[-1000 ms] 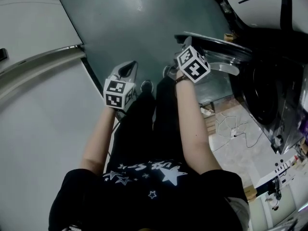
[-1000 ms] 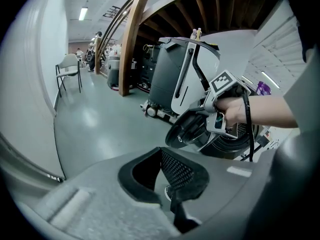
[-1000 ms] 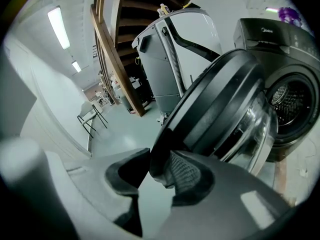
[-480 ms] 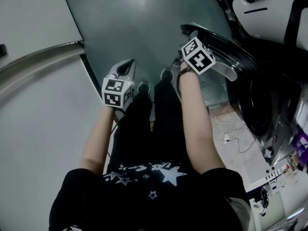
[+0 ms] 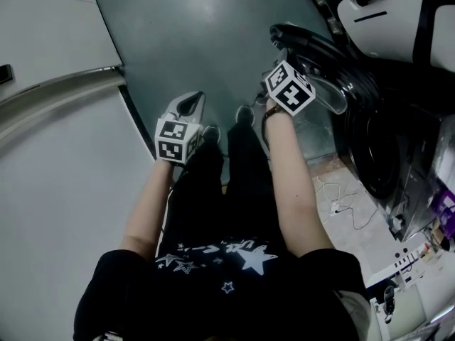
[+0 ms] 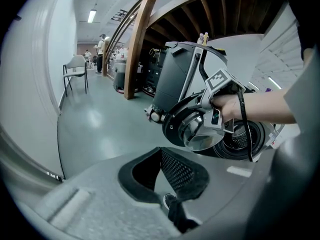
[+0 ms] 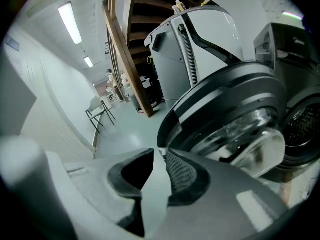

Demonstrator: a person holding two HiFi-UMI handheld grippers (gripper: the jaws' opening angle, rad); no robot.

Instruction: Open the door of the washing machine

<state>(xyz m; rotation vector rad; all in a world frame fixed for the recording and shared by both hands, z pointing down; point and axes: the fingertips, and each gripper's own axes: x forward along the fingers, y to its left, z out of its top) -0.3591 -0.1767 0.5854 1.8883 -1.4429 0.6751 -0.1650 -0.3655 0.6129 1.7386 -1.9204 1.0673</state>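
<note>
Right gripper: jaws have just been closing. They now stand narrowly parted, tips clamped on the edge of the round dark-rimmed glass door. The black rim rises directly ahead of the jaws and to their right. The clear glass bowl bulges just beside the right jaw. The door is swung out from the dark front-loading washing machine, whose drum opening shows further right, behind the door.

Left gripper: jaws apart, nothing between the pads. Through the gap only the grey-green floor and the toe of a black shoe are seen. This gripper is clear of the door; in the head view it sits well apart from the right gripper. Ahead and to the right of its jaws, the right hand holds its gripper at the door's rim, with the door open in front of the drum.

Further out, ahead of both sets of jaws: a tall white machine with a black hose and a slanted wooden beam. A pale chair stands by the left wall.
</note>
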